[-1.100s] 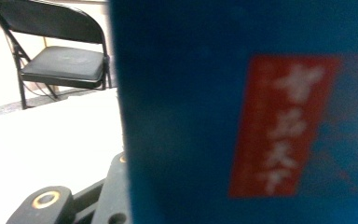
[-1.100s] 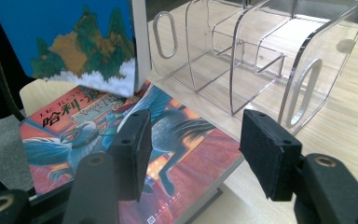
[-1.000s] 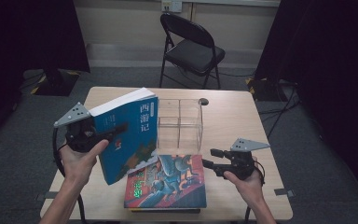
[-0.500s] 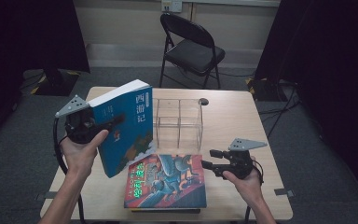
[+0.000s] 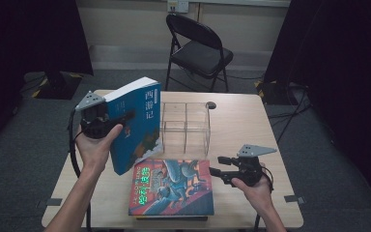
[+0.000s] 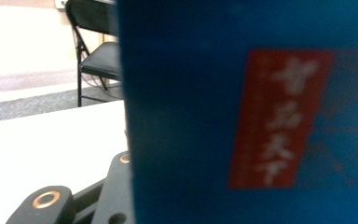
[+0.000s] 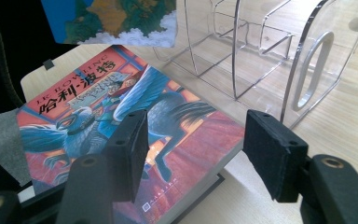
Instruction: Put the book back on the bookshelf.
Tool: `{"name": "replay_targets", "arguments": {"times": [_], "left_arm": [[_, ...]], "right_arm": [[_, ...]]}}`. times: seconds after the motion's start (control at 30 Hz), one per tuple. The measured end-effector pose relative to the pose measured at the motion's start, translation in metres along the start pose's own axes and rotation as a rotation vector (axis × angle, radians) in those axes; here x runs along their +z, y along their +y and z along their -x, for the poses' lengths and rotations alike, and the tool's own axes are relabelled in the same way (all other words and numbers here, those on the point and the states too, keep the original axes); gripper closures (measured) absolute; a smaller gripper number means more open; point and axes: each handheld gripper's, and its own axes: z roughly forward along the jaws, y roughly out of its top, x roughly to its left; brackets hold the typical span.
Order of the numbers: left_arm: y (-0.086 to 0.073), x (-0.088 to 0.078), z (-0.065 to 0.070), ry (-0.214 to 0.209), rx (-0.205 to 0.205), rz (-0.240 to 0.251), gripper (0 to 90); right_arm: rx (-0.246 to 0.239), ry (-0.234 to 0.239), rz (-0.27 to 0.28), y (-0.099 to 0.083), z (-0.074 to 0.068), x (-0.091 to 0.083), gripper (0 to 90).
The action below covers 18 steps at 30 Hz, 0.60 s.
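Blue covers the book that the left gripper holds up off the tabletop, tilted, with the jaws clamped on its cover and its white page edges facing up and left. Taking the clear acrylic organizer at the middle of the tabletop as the landmark, this blue book hangs just to its left, its lower corner close to the organizer's near left side. In the left gripper view the blue cover with a red label stands right against the camera. Nearer the person than the organizer, a red illustrated book lies flat on top of another book. The right gripper sits near the organizer's near right corner, just beside the red book's right edge, its jaws open with nothing pressed between them.
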Motion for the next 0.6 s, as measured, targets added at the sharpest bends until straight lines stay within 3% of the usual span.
{"name": "replay_targets", "arguments": {"times": [0.27, 0.33, 0.6], "left_arm": [[0.004, 0.011, -0.002, 0.023, -0.010, -0.018, 61.6], [0.004, 0.014, -0.002, 0.040, -0.029, -0.027, 61.6], [0.003, 0.024, 0.006, 0.081, 0.030, -0.051, 61.6]], "right_arm": [[0.003, 0.001, 0.005, -0.001, 0.001, -0.001, 40.6], [0.007, -0.001, 0.005, -0.001, 0.002, -0.002, 40.6], [0.008, 0.000, 0.009, -0.001, 0.002, -0.004, 40.6]]}}
